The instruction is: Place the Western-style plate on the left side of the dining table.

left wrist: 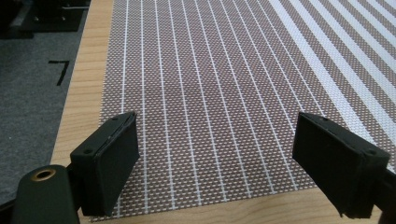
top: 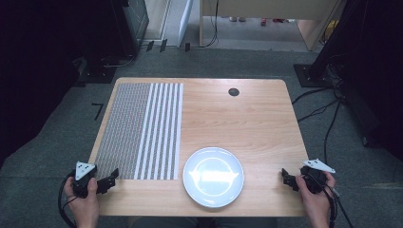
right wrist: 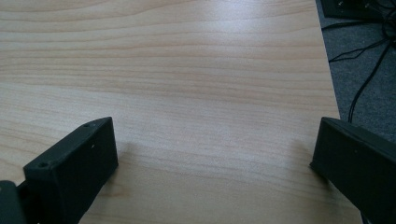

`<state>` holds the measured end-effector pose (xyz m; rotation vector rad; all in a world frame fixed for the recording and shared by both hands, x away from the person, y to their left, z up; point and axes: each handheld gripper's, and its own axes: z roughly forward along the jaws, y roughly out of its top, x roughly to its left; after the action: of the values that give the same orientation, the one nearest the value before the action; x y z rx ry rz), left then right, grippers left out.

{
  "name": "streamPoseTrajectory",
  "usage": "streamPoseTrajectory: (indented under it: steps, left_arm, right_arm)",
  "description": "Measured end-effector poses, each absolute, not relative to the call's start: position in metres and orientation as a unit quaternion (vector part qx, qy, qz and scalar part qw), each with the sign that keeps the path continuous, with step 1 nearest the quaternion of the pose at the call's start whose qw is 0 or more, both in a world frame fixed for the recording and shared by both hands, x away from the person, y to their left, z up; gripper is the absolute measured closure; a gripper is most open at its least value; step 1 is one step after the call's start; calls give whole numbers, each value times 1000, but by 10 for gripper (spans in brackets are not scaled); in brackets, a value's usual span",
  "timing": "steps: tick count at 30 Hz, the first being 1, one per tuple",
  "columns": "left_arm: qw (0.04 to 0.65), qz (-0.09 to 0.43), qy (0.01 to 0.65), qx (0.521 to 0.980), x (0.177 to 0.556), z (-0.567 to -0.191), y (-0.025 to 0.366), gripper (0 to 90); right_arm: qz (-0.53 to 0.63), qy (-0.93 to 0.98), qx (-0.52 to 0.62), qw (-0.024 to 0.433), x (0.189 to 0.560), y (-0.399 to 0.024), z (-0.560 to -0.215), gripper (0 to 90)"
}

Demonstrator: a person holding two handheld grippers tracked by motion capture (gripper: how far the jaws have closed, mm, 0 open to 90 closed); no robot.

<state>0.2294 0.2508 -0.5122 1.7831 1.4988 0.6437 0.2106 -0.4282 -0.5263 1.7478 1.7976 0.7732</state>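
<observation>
The left gripper (top: pixel 108 179) sits at the near left corner of the wooden table (top: pixel 247 123), gripped from behind by the person's left hand (top: pixel 81 195), whose forearm comes in from the bottom edge; its jaws point toward the near edge of the woven placemat (top: pixel 140 130) and stand wide apart with nothing between them; in the left gripper view (left wrist: pixel 215 163) they frame the mat's near edge, low over it, the brown weave with thin white lines running away ahead and broader white stripes off to the right; the right gripper (top: pixel 288 178) rests at the near right corner, held by the right hand (top: pixel 314 190), its jaws turned inward toward the white plate (top: pixel 213 176); the right gripper view (right wrist: pixel 212 172) shows those jaws spread as wide, empty, over bare wood, with the table's edge and grey floor beyond; the plate lies empty near the front edge, between the two grippers, just beside the mat's near right corner, well apart from both
</observation>
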Motion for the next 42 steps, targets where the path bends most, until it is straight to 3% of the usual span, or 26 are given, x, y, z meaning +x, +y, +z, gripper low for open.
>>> streamPoseTrajectory:
  steps: [42]
  left_arm:
    - [388, 236, 496, 740, 220, -498, 186, 149]
  right_arm:
    - [340, 693, 595, 223, 203, -378, -517, 2]
